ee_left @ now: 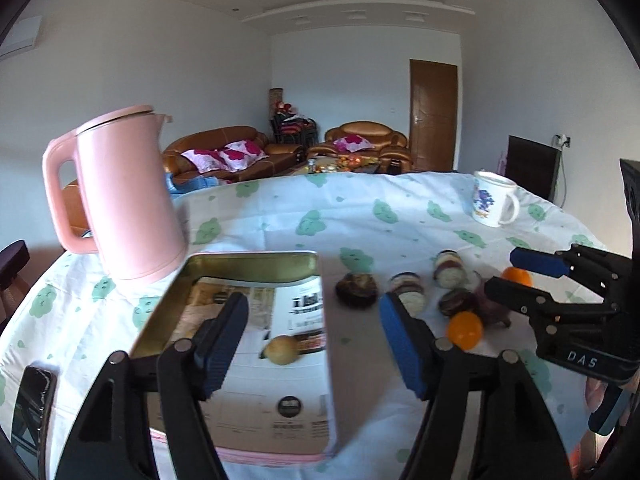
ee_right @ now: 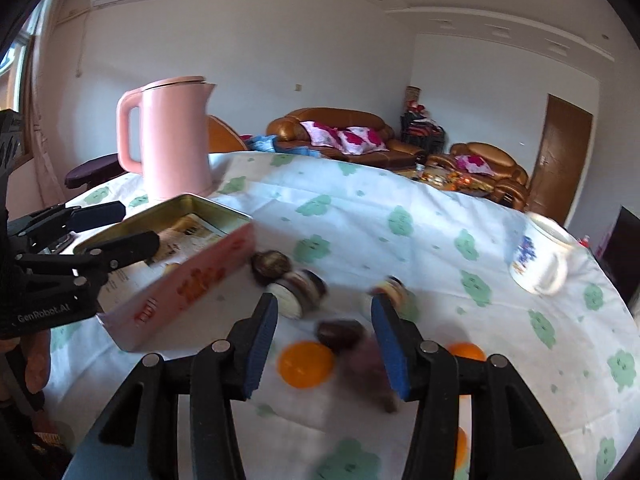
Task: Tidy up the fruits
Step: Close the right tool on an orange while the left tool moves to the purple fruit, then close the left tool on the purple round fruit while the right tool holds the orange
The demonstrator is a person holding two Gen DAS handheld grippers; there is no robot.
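A pink tin box (ee_left: 256, 264) (ee_right: 188, 280), lined with newspaper, holds one small yellow fruit (ee_left: 282, 349). To its right on the cloth lie several dark and pale round fruits (ee_left: 356, 289) (ee_right: 272, 264) and oranges (ee_left: 464, 330) (ee_right: 306, 364). My left gripper (ee_left: 314, 346) is open and empty above the box's right wall. My right gripper (ee_right: 324, 344) (ee_left: 516, 276) is open and empty over the loose fruit, with an orange and a dark fruit (ee_right: 340, 334) between its fingers' line.
A pink kettle (ee_left: 124, 192) (ee_right: 174, 140) stands behind the box. A white mug (ee_left: 492, 200) (ee_right: 540, 260) stands at the far right. A dark phone (ee_left: 32, 404) lies at the table's left edge. Sofas and a door are beyond.
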